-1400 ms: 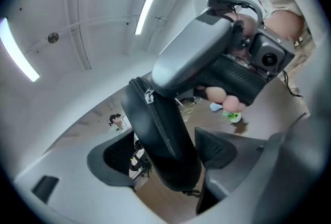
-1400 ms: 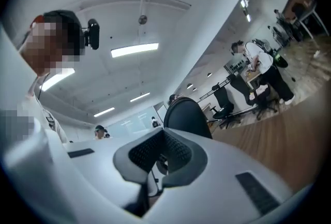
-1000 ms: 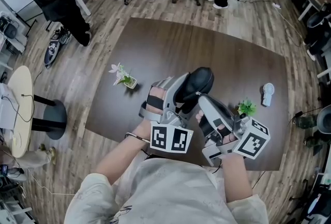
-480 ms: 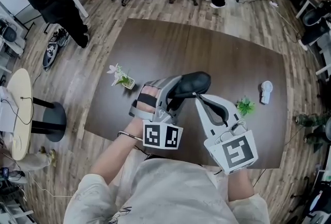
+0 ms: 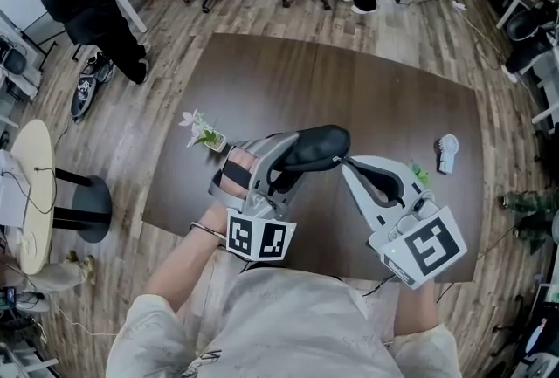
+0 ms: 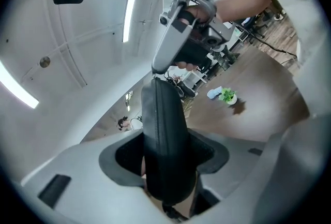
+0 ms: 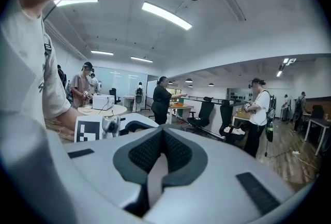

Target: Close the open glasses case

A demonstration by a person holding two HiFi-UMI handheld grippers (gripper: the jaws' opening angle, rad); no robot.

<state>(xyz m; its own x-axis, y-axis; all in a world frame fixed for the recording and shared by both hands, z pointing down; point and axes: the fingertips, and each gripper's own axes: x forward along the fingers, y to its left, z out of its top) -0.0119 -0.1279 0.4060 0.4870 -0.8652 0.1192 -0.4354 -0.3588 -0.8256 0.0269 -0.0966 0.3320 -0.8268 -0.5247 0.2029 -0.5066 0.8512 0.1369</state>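
Leftmost on the dark table (image 5: 367,79) stands a small white-flowered pot plant (image 5: 206,136). Beside it, the left forearm comes up from the lower edge, with the left hand (image 5: 234,172) strapped into the handle. The left gripper (image 5: 293,154) reaches roughly level toward the table's middle. Its jaws have just been closing and now clamp the black glasses case (image 5: 321,146), which is held off the table. The case's two halves meet along a stitched seam that shows edge-on in the left gripper view. The right gripper (image 5: 345,162) slants in from the lower right, its tip at the case's outer end; whether it touches is unclear. Its jaws are pressed together with nothing between them. Each gripper's cube bears black-and-white square markers, the only print that can be made out. Further right are a green plant (image 5: 421,175) and a small white fan-like object (image 5: 447,154).
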